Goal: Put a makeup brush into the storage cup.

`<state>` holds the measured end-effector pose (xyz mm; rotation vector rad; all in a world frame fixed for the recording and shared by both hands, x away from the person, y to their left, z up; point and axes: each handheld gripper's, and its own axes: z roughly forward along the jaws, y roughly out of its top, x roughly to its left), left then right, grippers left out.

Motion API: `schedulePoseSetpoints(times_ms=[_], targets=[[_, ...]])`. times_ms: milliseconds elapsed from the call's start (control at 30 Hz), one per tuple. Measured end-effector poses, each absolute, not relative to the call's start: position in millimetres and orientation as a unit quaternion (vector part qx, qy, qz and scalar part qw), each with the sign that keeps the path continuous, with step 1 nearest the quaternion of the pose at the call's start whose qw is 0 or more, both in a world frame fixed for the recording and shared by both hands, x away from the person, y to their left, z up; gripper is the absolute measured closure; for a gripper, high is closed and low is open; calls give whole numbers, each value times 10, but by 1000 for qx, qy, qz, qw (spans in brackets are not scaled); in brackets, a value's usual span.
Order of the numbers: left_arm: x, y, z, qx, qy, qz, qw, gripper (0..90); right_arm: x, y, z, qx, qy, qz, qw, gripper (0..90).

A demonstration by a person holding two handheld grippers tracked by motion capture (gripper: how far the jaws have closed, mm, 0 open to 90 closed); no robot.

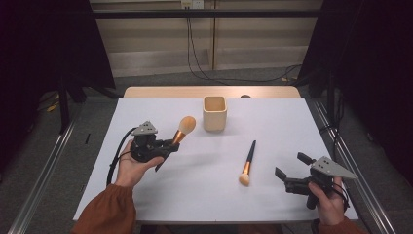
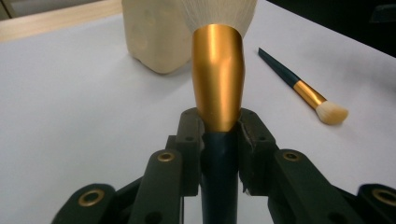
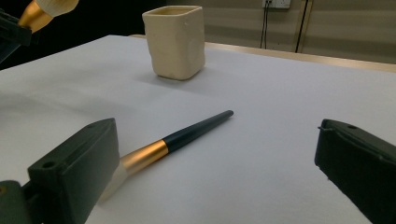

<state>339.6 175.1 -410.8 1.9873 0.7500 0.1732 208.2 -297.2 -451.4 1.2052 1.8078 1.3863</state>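
Left gripper (image 1: 171,145) is clamping the large powder brush (image 1: 182,130), carrying toward cream cup (image 1: 215,113); next, tipping handle-down. Right gripper (image 1: 288,169) is gaping wide.

No text, label, brand, number or sign can be read anywhere.

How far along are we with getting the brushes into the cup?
Nothing is in the cream square cup yet. The left gripper is shut on the large gold-ferruled makeup brush, raised beside the cup. The slim dark-handled brush lies on the white table; the right gripper is open.
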Motion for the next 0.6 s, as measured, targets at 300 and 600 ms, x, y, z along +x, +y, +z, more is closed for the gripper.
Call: schedulePoseSetpoints(times_ms=[300,600], targets=[[3395,1748,-4090,795,285,98,526,728,2083,-2969,-4515,450,673,517,278,0],[3416,1723,-4083,778,284,106,550,728,2085,-2969,-4515,451,673,517,278,0]])
